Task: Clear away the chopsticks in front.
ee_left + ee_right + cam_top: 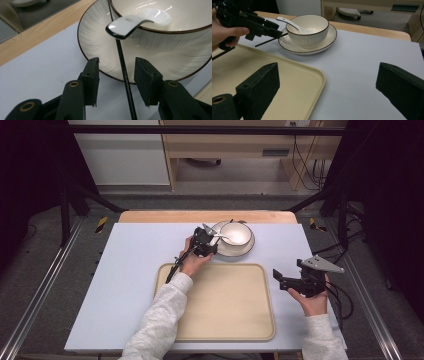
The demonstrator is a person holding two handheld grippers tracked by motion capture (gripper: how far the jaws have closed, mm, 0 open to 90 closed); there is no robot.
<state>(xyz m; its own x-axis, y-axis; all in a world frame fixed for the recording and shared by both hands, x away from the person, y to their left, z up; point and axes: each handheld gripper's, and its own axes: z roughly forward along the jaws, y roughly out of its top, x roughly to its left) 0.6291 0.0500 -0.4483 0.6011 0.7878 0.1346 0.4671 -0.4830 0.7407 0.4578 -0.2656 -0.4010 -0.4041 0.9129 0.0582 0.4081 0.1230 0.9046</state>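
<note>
left gripper (116, 75) jaws half open around the black stick (123, 72), not gripping, its long axis runs straight toward the bowl (175, 30); right gripper (327, 85) wide open, empty

Lab — metal rig frame (65, 210), cables (305, 165)

A: Where's the black two-jaw left gripper (209, 241) at?

B: Far side, arm in a pale grey sleeve (159, 320) stretched forward, jaws part open. The black two-jaw right gripper (278, 278) hangs near right, jaws wide apart, pointing left.
</note>
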